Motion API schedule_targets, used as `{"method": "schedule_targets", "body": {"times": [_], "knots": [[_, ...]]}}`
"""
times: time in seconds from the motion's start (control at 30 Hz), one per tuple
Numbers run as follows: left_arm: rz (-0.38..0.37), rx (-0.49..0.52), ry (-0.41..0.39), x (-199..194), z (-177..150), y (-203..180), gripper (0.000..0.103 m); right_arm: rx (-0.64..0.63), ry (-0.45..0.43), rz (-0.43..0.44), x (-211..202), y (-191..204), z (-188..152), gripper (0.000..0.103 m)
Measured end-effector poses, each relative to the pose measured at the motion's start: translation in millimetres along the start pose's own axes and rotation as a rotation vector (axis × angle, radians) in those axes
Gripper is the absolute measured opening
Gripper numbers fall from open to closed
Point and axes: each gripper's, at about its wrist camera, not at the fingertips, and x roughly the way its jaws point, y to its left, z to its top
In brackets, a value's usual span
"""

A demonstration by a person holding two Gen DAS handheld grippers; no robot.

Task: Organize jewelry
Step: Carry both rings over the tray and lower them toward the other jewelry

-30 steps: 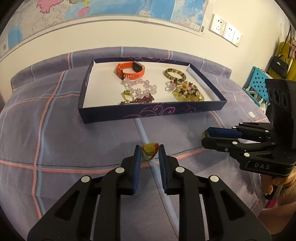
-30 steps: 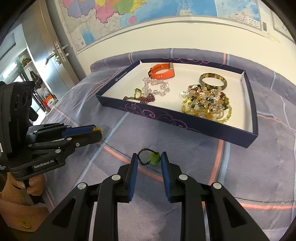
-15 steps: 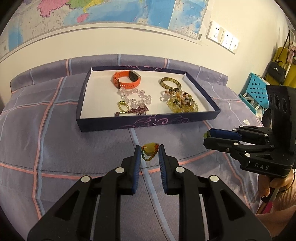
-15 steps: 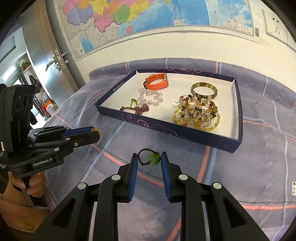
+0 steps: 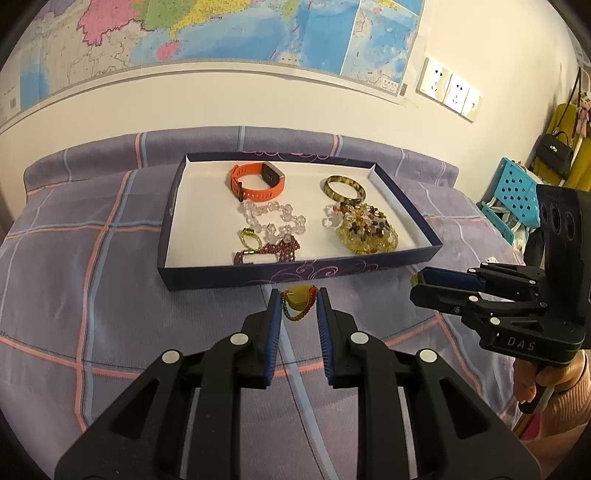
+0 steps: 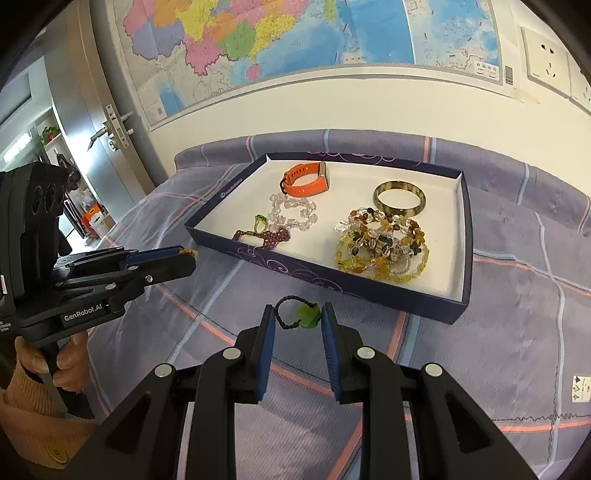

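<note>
A yellow pendant (image 5: 297, 300) hangs pinched in the left gripper (image 5: 297, 306) at lower centre; a green pendant (image 6: 307, 316) is pinched likewise in the right gripper (image 6: 297, 318). Each should be carried over the tray (image 5: 258, 278) wall above and released onto bare white floor, clear of the bracelets (image 5: 364, 229).

wall map (image 5: 221, 33) cropped at top, tray's near wall (image 5: 295, 275) hiding dark red beads (image 5: 284, 249)

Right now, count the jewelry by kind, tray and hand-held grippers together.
Orange watch: 1
Bangle: 1
Bead clusters: 3, clear beads, maroon beads, yellow mixed beads
Held pendants: 2, yellow pendant, green pendant
Total: 7
</note>
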Motion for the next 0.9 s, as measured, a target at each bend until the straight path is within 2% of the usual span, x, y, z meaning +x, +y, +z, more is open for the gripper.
{"method": "schedule_targets", "body": {"times": [0.9], "knots": [[0.042, 0.006, -0.024, 18, 27, 4, 0.020, 0.012, -0.031, -0.017, 2, -19, 25, 0.023]]}}
